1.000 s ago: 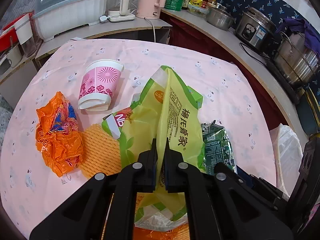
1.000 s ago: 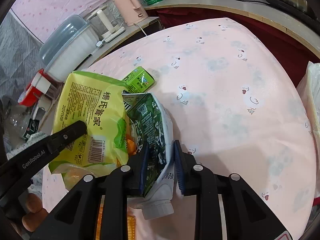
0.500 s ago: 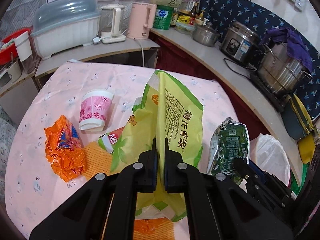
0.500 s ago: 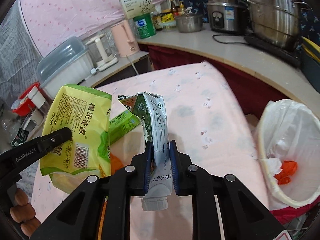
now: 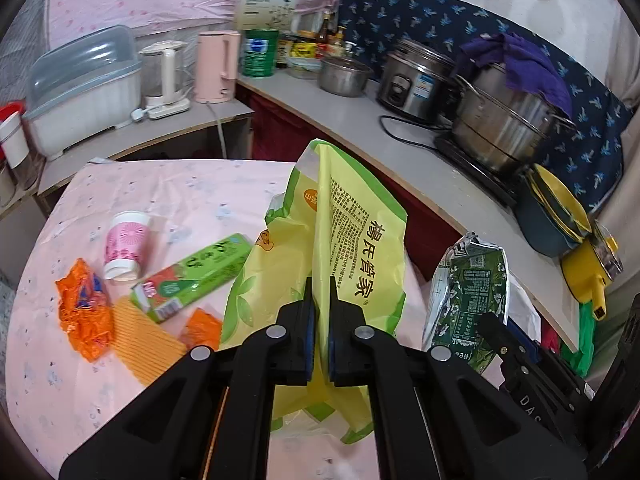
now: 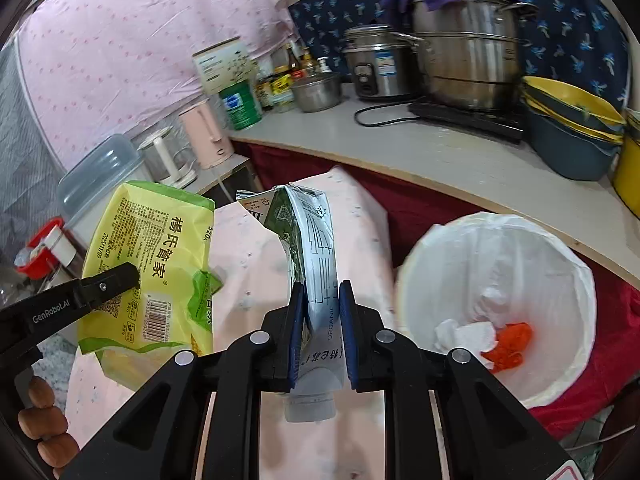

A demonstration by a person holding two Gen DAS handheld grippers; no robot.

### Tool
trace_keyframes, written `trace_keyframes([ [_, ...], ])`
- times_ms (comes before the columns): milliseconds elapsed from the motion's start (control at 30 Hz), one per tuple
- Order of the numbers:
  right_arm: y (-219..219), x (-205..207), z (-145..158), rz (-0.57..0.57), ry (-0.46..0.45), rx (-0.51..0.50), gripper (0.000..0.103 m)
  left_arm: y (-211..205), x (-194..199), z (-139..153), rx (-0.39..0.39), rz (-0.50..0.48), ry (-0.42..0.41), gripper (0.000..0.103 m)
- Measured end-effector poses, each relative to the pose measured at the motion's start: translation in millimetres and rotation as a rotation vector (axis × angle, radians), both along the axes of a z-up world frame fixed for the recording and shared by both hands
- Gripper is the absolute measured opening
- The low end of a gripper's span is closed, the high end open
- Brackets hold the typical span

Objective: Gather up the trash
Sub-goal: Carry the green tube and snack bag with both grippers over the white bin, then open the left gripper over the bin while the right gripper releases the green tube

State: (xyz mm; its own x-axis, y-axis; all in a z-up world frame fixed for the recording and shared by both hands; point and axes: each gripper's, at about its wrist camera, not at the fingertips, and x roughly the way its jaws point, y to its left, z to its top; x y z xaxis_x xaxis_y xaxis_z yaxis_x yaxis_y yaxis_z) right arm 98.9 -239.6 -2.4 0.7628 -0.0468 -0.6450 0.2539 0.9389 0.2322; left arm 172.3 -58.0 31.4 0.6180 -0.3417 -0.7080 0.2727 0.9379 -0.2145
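The round table (image 5: 192, 184), draped in a pale pink printed cloth, fills the lower left of the left wrist view and carries the remaining litter. Just off its edge stands the waste bin (image 6: 560, 248), a round tub lined with a thin white plastic bag, with crumpled white tissue and an orange scrap lying at the bottom.

The yellow-green snack bag (image 5: 360, 240) is the biggest piece of trash: glossy crinkled film with printed characters, folded lengthwise, its long axis running up and away from the left gripper (image 5: 319, 320), whose jaws are pinched tight on the fold. It hangs clear above the table.

The green carton (image 6: 308, 232), a flattened, creased drink pack with a silvery side panel (its white screw cap points down toward the handle), stands nearly upright in the right gripper (image 6: 319, 332), jaws closed narrowly against its two faces, held near the bin but probably not yet over the opening.

On the cloth lie a long green box (image 5: 192, 276) angled toward the kettle side, a ribbed orange foam net (image 5: 140, 340), a crumpled orange wrapper (image 5: 82, 312) and a pink paper cup (image 5: 126, 244) standing upside down.
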Motion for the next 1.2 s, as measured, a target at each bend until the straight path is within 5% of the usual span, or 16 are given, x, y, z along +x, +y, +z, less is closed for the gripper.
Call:
trace_keyframes([
  [700, -150.7, -78.7, -17.4, -0.300, -0.015, 0.071, 0.017, -177.1, -27.7, -19.8, 0.038, -0.281, 0.034, 0.005],
  [800, -162.1, -85.3, -22.9, -0.320, -0.010, 0.080, 0.017, -191.5, -26.9, -24.8, 0.035, -0.296, 0.041, 0.010],
  [900, -169.3, -87.5, -27.6, -0.330, -0.005, 0.086, 0.017, -200.7, -27.7, -29.8, 0.042, -0.302, 0.039, 0.027],
  [1200, -172.8, -82.8, -36.4, -0.322, 0.003, 0.099, 0.017, -200.7, -25.1, -38.6, 0.071, -0.283, 0.036, 0.033],
])
